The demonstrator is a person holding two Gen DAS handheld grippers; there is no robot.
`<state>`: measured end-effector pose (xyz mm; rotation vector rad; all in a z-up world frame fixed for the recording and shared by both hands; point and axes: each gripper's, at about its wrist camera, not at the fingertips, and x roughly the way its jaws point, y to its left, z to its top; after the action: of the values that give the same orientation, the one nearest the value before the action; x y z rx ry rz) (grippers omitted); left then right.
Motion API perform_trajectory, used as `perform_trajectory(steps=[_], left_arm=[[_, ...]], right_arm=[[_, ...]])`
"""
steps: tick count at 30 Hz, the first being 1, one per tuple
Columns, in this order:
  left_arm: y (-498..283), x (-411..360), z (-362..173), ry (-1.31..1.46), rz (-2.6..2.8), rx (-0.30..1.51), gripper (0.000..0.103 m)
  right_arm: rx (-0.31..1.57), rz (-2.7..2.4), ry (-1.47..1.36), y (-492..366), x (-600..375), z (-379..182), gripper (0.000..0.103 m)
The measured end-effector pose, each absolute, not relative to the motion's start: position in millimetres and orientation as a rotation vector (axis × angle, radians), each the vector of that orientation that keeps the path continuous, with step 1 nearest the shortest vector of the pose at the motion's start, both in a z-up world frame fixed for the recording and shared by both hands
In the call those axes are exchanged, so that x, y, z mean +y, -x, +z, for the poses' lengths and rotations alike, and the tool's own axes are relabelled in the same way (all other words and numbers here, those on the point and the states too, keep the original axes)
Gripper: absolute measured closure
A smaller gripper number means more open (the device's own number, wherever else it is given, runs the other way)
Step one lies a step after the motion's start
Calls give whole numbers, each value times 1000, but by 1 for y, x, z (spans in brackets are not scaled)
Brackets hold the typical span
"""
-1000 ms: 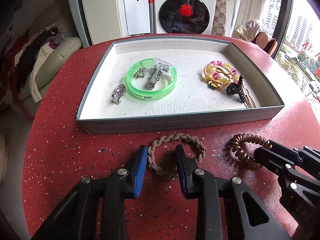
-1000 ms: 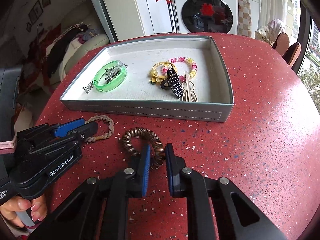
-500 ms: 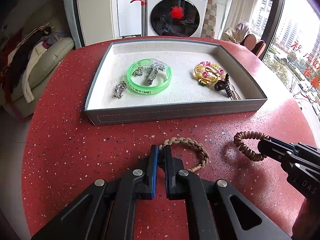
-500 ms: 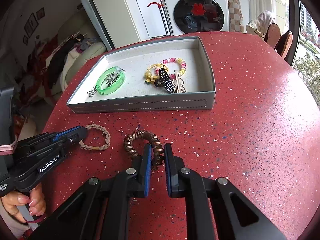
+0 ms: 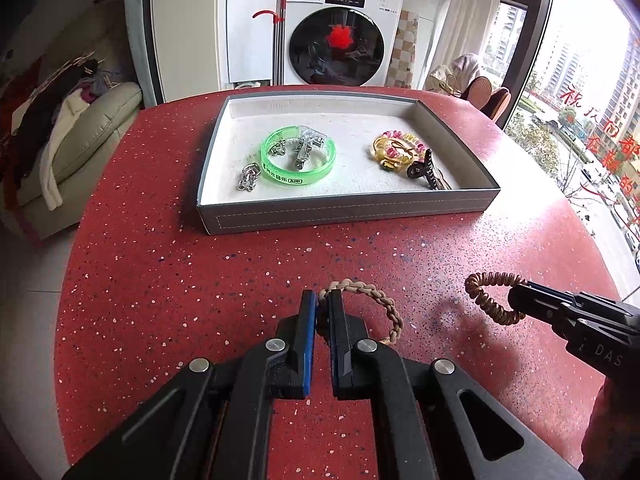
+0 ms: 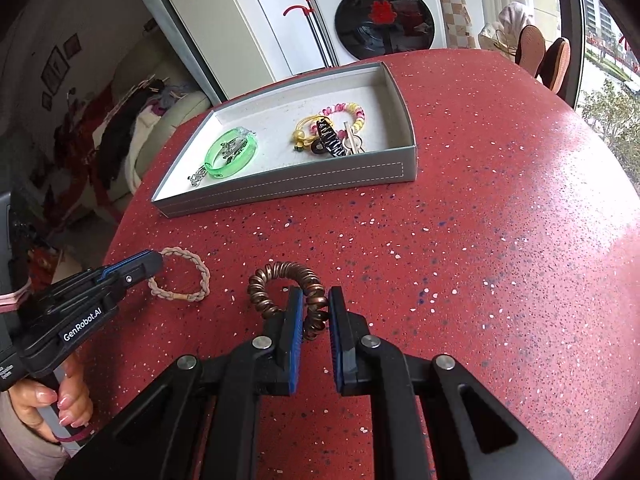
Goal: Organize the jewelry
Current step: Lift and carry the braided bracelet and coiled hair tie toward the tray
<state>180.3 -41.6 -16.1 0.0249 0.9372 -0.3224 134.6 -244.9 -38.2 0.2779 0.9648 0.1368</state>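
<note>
The left hand-held gripper (image 5: pixel 322 306) pinches the braided bracelet (image 5: pixel 376 300) by one edge, and the right hand-held gripper (image 6: pixel 312 308) is clamped on the coiled hair tie (image 6: pixel 280 284); both hang just above the table (image 5: pixel 160 300), short of the tray (image 5: pixel 344 216). Such thin edge grips could slip in transit, or a dangling loop could snag the tray's near wall.

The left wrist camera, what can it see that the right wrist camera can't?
Only the left wrist view shows the buildings and red window writing. Only the right wrist view shows a hand on the left hand-held gripper's handle, and pictures on the wall. Both show the tray, green bangle, washing machine, braided bracelet and brown coil hair tie, each pinched by a gripper.
</note>
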Motion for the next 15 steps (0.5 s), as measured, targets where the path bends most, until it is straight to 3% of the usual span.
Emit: perform_trajectory(steps=[15], left_arm=[[-177,-34,-2,-8,-357,902,78]], right_arm=[[964,120,-261,-133,-241,-29,89]])
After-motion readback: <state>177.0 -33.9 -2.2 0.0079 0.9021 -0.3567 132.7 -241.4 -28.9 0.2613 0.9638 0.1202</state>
